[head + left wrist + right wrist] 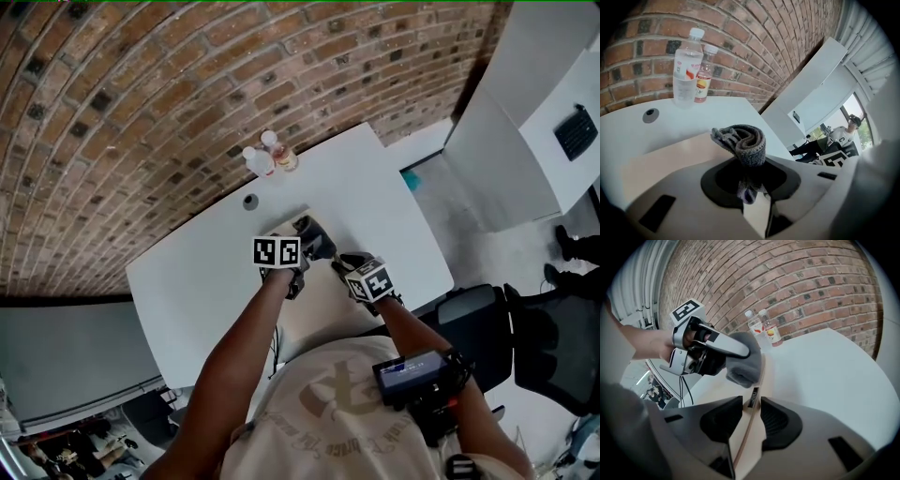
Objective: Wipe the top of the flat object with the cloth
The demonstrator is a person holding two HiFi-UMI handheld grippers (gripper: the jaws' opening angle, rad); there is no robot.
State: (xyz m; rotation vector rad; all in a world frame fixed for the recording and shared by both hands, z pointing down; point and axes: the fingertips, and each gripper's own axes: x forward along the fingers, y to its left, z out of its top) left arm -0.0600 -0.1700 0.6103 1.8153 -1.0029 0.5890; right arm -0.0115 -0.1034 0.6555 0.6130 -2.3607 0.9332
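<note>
One cloth [745,140], pinched in left tongs [751,182]; one board [713,389], clamped by right tongs [751,404]; two bottles [687,65] [704,75]. Cannot see board's near end.

A: Bright, even room light; the white desk [206,272] shows hardly any shadow.
B: Daylight flares at the window [849,104]. Both gripper views bow like a fisheye with black corners; the cloth [746,140] is sharp, the nearest foreground soft.

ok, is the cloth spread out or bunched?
Bunched: the cloth sits as a rolled wad clamped in the left hand-held gripper, not laid open.
</note>
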